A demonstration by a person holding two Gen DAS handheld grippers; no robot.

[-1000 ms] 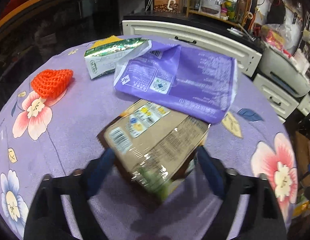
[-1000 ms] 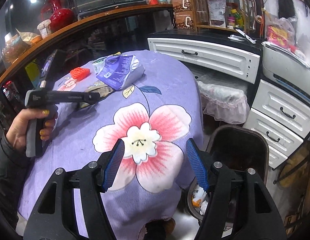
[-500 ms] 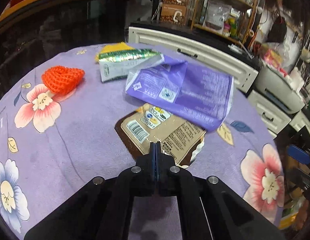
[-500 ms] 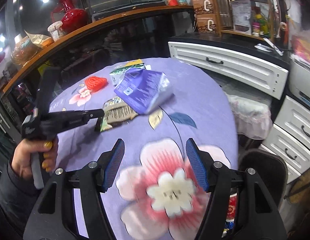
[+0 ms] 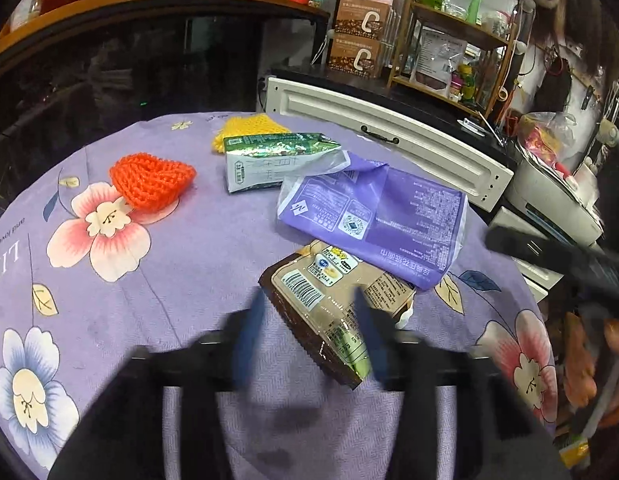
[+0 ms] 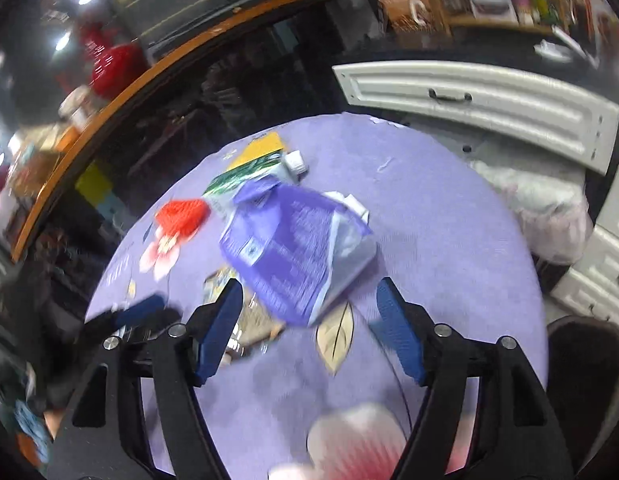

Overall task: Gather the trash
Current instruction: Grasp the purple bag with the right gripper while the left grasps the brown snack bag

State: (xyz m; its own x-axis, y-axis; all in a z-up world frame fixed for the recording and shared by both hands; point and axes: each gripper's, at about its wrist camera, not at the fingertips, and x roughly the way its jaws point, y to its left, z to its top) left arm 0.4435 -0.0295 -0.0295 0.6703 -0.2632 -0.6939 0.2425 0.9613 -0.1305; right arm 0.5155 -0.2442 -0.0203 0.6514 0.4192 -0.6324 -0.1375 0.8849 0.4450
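A brown snack wrapper lies on the purple flowered tablecloth, partly under a purple plastic bag. A green and white carton lies behind them. My left gripper is open, blurred by motion, with its fingers on either side of the brown wrapper's near end. My right gripper is open and empty, just in front of the purple bag. The carton shows behind that bag in the right wrist view, and the brown wrapper is mostly hidden by my left finger.
An orange knitted piece and a yellow one lie on the cloth. White drawers stand behind the table. A dark bin sits low at the right. The other gripper enters from the right.
My left gripper was shut half a second ago and has opened around the brown wrapper. My right gripper has moved forward over the table toward the purple bag.
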